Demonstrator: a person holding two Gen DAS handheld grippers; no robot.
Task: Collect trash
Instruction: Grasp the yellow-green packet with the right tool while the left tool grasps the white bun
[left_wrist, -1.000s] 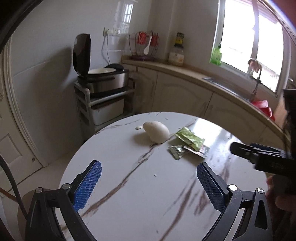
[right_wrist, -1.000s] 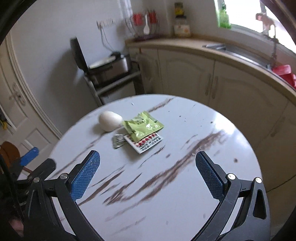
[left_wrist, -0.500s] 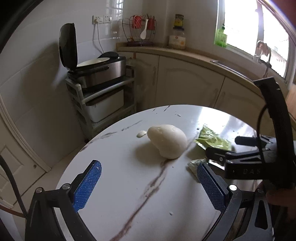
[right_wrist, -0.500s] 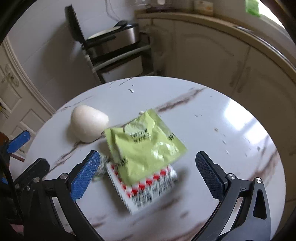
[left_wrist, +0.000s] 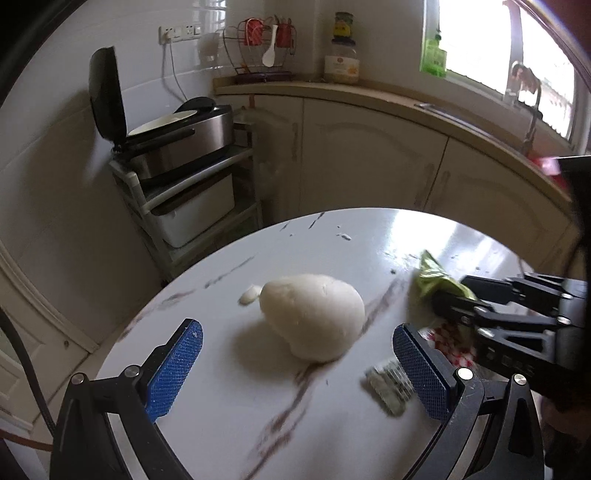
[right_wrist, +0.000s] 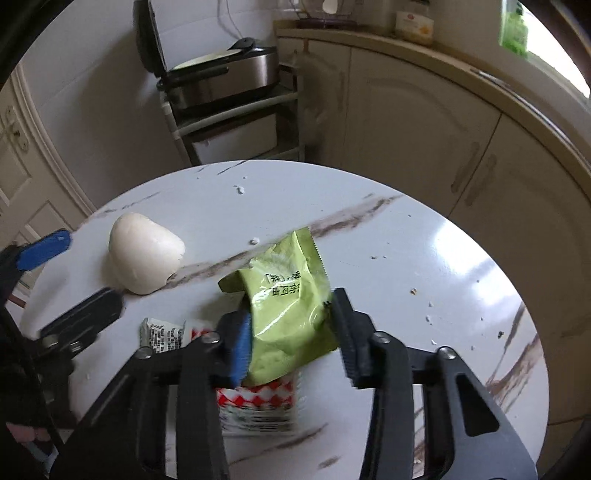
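1. The round table (right_wrist: 424, 229) has a glossy white top veined with brown streaks like marble, and pale crumbs lie scattered across it.
2. The right gripper (right_wrist: 291, 332) has its jaws drawn in on a green wrapper (right_wrist: 284, 299), a crinkled foil-like sachet with a saw-toothed edge and dark printing. The blue ribbed pad presses one side and the dark ribbed back of the other finger presses the opposite side, so the packet buckles between them.
3. Under the green wrapper lies a red-and-white checked packet (right_wrist: 258, 402), flat on the table top and blurred at its near end.
4. Just left of that sits a small silver sachet (right_wrist: 162, 334), crumpled, with fine black print.
5. The left gripper (left_wrist: 295, 362) stands wide open and holds nothing. Its fingers (left_wrist: 173, 369) carry blue pads with a knurled, dotted texture on black plastic arms.
6. Between those open fingers, a little ahead of them, rests a white dough-like lump (left_wrist: 314, 314), smooth, matte and egg-shaped, with a small white scrap (left_wrist: 249, 295) touching its far side.
7. From the left wrist view, the silver sachet lies just beside the right-hand blue pad.
8. Beyond the table stands a metal rack (left_wrist: 192, 206) with a brushed-steel cooker (left_wrist: 181, 144), its black lid tilted up.
9. Cream cabinets (right_wrist: 406, 122) curve under a tan worktop.
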